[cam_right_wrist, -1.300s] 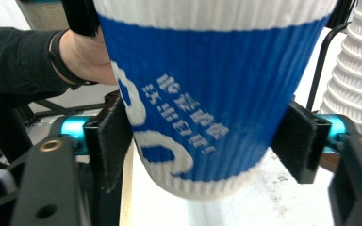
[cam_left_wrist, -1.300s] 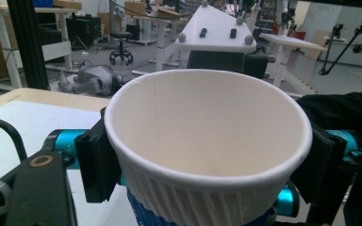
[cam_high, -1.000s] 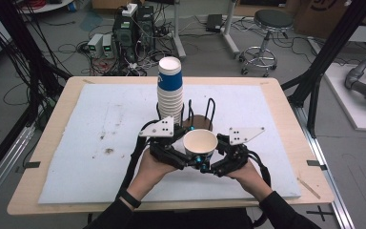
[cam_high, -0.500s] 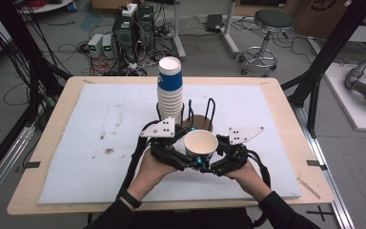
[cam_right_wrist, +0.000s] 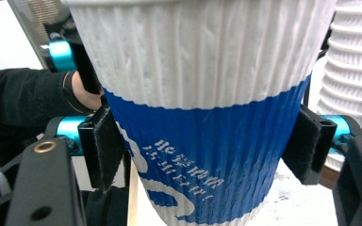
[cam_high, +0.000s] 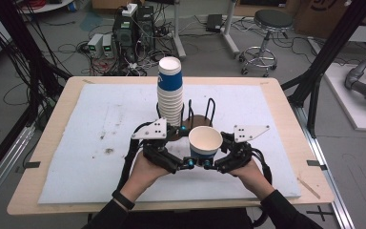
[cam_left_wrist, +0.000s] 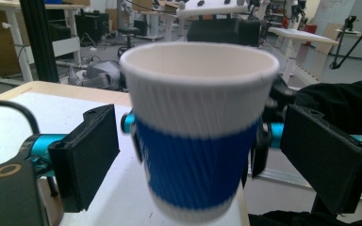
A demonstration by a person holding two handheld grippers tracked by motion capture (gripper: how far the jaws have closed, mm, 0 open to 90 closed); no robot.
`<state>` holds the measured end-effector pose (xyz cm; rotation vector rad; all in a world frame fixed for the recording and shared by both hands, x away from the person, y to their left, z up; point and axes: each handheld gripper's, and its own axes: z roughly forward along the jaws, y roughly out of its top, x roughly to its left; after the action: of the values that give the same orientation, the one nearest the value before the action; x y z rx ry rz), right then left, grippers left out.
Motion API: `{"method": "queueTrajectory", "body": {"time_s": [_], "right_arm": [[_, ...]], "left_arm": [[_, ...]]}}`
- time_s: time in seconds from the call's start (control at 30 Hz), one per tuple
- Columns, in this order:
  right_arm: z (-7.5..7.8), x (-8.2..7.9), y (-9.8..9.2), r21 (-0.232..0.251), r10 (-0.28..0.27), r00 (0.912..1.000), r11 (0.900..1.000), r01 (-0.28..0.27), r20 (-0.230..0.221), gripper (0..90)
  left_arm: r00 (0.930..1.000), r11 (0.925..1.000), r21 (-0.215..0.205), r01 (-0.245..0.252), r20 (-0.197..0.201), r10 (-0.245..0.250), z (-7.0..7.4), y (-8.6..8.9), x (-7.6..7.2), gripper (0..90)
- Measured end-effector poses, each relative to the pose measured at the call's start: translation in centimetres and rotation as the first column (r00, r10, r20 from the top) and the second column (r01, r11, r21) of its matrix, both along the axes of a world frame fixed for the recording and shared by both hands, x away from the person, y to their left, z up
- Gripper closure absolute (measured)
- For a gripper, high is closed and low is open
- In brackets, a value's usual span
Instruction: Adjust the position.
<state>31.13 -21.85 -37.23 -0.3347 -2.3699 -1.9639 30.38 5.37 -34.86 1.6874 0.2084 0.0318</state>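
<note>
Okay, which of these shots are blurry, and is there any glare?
Left gripper view: the paper cup is soft, its base smeared. Right gripper view: the cup's ribbing and print are sharp, the cup stack behind slightly soft. High view: evenly lit, no glare on the white mat.

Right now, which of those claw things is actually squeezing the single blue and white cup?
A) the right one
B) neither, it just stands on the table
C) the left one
A: in the right gripper view the right gripper's black pads press both sides of the cup, while in the left gripper view the left gripper's jaws stand apart from it with gaps on either side.
</note>
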Motion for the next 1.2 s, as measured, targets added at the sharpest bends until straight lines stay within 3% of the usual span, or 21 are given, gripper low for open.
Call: {"method": "queueTrajectory", "body": {"time_s": [0.23, 0.53, 0.9, 1.2], "right_arm": [[0.3, 0.1, -0.6, 0.017, -0.025, 0.9997, 1.000, 0.025, -0.004, 26.0], [0.3, 0.0, -0.6, 0.034, -0.025, 0.9996, 0.999, 0.025, -0.012, 26.0], [0.0, -0.5, 0.4, 0.039, -0.002, 0.9999, 0.999, 0.003, -0.016, 26.1], [0.0, -0.6, 0.5, 0.035, -0.002, 1.0000, 0.999, 0.003, -0.008, 26.0]], "left_arm": [[0.9994, 0.9996, 0.016, -0.022, -0.027, 0.022, -1.3, 0.9, 0.4, 12.2], [0.9995, 0.9953, 0.097, -0.009, -0.029, 0.012, -3.0, -1.0, 0.0, 12.2], [0.9985, 0.9959, 0.091, 0.003, -0.054, 0.002, -3.6, -2.5, -0.1, 13.5], [0.9983, 0.9975, 0.065, 0.028, -0.053, -0.024, -3.8, -2.3, -0.2, 29.2]]}}
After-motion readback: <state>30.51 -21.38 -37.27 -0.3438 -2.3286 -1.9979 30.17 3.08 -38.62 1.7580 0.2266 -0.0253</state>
